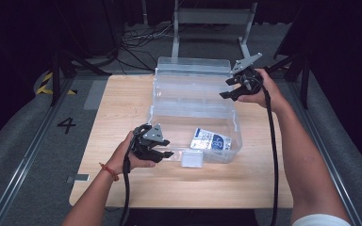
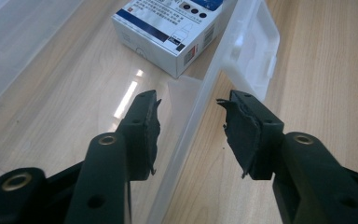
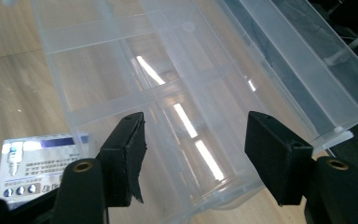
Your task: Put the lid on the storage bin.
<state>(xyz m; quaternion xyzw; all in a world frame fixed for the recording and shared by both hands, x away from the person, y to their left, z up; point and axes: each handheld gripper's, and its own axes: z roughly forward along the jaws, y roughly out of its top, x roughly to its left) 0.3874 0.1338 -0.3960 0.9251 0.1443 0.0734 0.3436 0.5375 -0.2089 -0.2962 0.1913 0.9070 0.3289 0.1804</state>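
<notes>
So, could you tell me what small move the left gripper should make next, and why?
Probably close the left gripper on the clear box's front wall: that wall already stands between its open jaws, apart from both pads, and the right gripper hovers open by the lid.

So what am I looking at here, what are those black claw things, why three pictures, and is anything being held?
A person holds a hand-operated gripper in each hand. The high view looks down on the wooden table; the other two come from cameras riding on each gripper. On the table stands a clear plastic box, lid open, with a small white-and-blue carton inside. The left gripper has its fingers on either side of the box's front wall, not pressing. The right gripper hovers open over the box's right side. Nothing is held.
</notes>
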